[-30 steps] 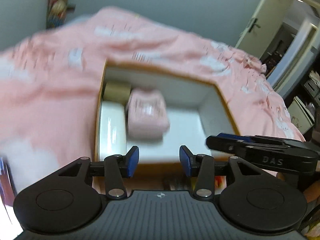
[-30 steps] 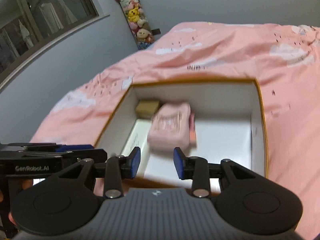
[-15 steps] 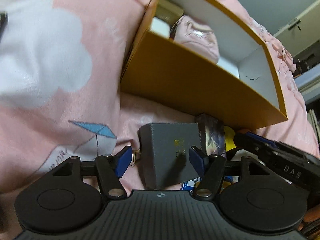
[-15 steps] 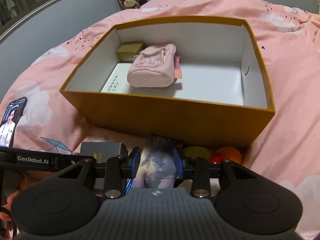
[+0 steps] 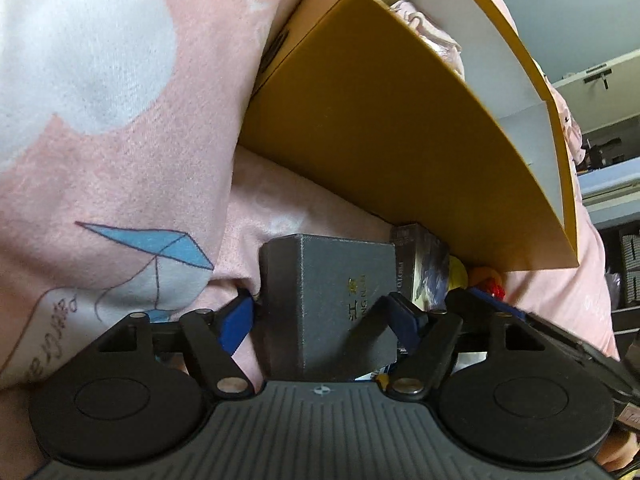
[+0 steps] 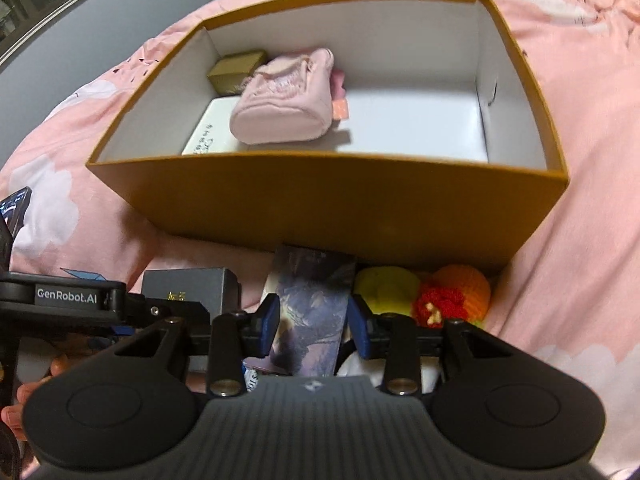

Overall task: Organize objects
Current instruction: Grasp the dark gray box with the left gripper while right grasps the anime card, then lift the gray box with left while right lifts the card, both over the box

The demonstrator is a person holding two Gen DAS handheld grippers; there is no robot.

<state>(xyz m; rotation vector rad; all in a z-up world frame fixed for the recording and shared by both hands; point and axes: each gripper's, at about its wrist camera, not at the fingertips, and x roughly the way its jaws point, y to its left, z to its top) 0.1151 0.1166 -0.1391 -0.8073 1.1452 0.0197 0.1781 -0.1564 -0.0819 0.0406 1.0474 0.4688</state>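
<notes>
Pink bedspread (image 6: 580,128); orange box (image 5: 380,128) wall hides contents; patterned box (image 6: 312,312) half-hidden.

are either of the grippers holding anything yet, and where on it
Neither clearly grips. The left gripper, jaws just opening, straddles the grey box across its sides. The right gripper brackets the printed box; small gaps show beside its pads.
</notes>
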